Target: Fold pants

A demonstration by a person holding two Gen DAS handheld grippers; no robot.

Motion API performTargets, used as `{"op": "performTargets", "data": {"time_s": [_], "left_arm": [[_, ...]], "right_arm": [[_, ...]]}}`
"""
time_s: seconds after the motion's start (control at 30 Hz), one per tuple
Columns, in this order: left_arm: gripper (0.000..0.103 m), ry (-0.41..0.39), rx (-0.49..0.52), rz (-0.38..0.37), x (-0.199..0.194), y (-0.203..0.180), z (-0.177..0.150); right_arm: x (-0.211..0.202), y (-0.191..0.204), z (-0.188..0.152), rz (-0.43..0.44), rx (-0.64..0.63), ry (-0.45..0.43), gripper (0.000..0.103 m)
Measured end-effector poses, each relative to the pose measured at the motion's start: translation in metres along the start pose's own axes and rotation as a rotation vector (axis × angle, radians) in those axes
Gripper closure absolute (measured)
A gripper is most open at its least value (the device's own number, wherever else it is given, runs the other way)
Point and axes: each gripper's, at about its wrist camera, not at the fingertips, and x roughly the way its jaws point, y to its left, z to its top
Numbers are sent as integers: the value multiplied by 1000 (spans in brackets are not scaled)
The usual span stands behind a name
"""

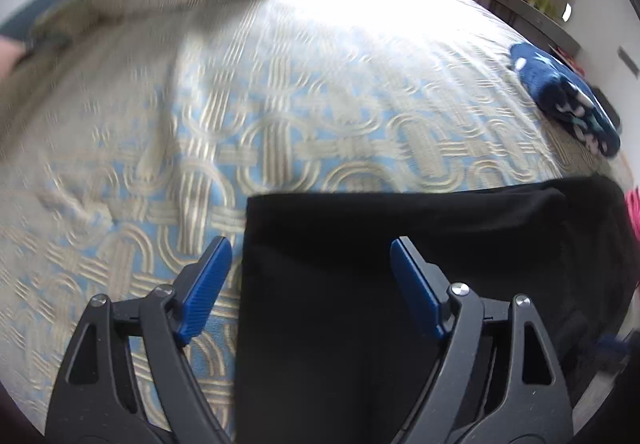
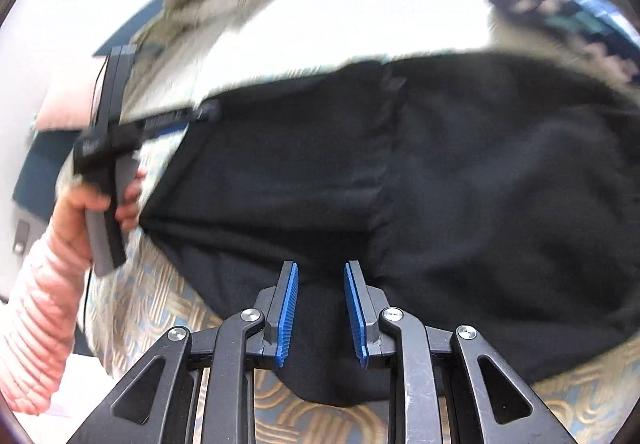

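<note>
I see the black pants (image 2: 460, 184) spread on the bed (image 1: 300, 116). My left gripper (image 1: 311, 264) hangs released over their edge, nothing between the fingers. My right gripper (image 2: 321, 308) sits narrowly parted above the fabric, not pinching it.

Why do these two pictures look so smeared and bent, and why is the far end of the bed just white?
Left wrist view: the patterned blue-and-beige bedspread is motion-blurred and window glare whitens its far end, while the left claw stays sharp. Right wrist view: the black fabric pants and the hand are smeared. Both views bulge because of the fisheye lens.
</note>
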Motion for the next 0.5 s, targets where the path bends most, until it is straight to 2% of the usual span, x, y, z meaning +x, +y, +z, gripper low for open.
{"op": "performTargets", "data": {"time_s": [0.1,0.2,0.3,0.43,0.5], "left_arm": [[21,-41,65,-2,-17,-23,5],[21,-41,113,-26,-24,-45,10],[21,-29,163,-62,-26,-69,9],[21,19,199,-148,-29,-100,-4],[21,54,215,-216,-30,-120,-18]], "right_arm": [[-22,-29,-8,-37,97,-56,75],[-37,-58,-21,-126,156,-88,74],[-53,-85,-33,-167,247,-123,73],[-75,-132,-54,-184,419,-168,68],[-84,-151,-62,-185,488,-188,64]]}}
